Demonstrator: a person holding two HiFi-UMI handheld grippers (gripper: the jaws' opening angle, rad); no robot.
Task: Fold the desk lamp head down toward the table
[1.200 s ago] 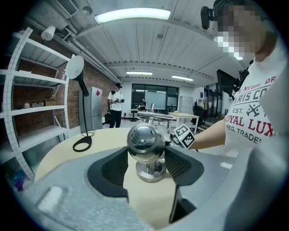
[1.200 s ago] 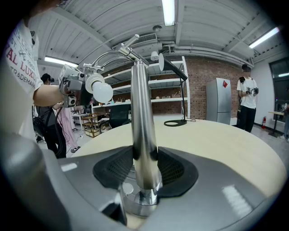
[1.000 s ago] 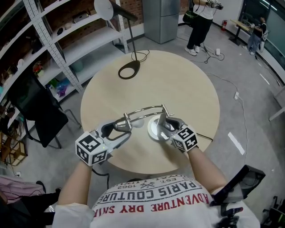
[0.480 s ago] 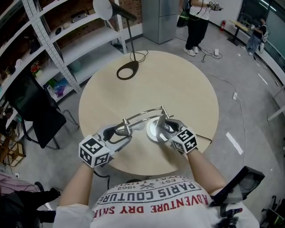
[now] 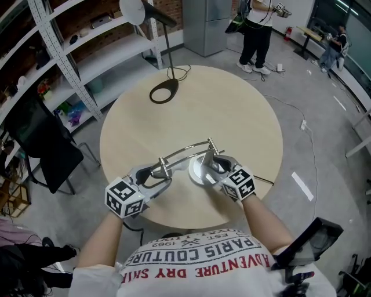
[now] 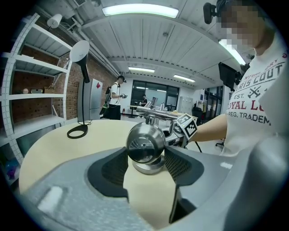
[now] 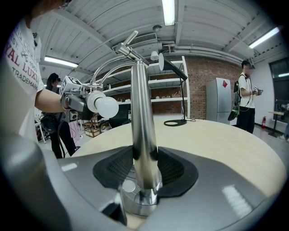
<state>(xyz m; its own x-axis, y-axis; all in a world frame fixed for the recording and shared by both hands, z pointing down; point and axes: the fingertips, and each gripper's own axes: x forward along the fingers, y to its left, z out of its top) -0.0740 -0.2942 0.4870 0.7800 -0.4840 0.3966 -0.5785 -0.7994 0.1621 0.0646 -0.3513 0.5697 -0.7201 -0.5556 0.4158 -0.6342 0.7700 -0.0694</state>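
Note:
A chrome desk lamp stands near the front of the round wooden table (image 5: 232, 110). Its round base (image 5: 199, 169) carries an upright post (image 7: 142, 135), and a curved arm (image 5: 185, 149) runs left to the ball-shaped head (image 6: 144, 142). My left gripper (image 5: 157, 173) is shut on that head, which hangs low over the tabletop with a pad on each side. My right gripper (image 7: 144, 168) is shut on the post just above the base. In the right gripper view the head's white bulb face (image 7: 106, 106) shows at the left, in my left gripper.
A black lamp with a ring base (image 5: 163, 93) and white head (image 5: 133, 10) stands at the table's far edge. Metal shelving (image 5: 58, 46) and a black chair (image 5: 40, 139) are at the left. People (image 5: 255, 29) stand beyond the table, near a grey cabinet (image 5: 206, 23).
My left gripper has sunk a little with the lamp head in it, bringing the head nearer the tabletop. The right gripper and the post have stayed put.

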